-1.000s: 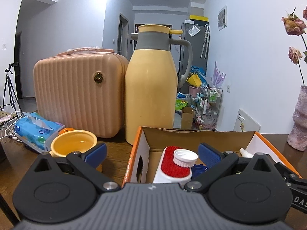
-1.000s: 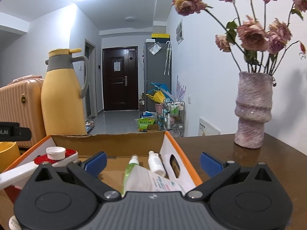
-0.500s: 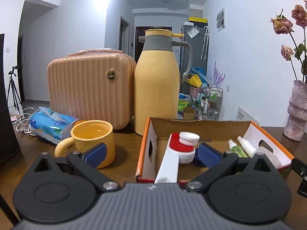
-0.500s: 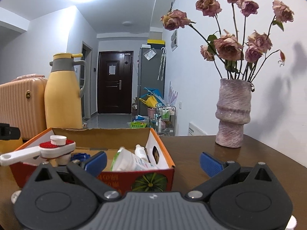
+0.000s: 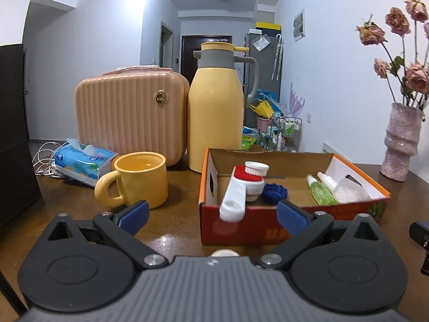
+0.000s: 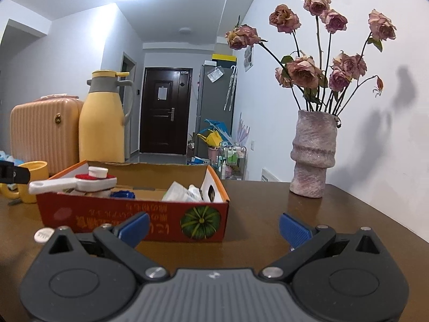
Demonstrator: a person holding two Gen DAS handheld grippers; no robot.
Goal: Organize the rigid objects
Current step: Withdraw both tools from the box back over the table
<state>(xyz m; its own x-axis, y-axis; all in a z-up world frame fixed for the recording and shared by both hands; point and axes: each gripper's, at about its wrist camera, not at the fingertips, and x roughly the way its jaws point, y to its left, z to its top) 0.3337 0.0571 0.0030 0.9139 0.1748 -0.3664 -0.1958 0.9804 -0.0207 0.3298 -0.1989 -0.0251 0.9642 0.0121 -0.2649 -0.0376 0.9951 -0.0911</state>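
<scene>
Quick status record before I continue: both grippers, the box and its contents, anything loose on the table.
left gripper: jaws open, empty, in front of the box
right gripper: jaws open, empty
box: open cardboard, on the table
in box: white brush with handle over the front rim, blue cap, green bottle, white bottle
loose: white cap in front of the box
beside box: yellow mug

yellow mug (image 5: pixel 142 178), red box (image 6: pixel 134 218), ribbed peach case (image 5: pixel 128 115)
</scene>
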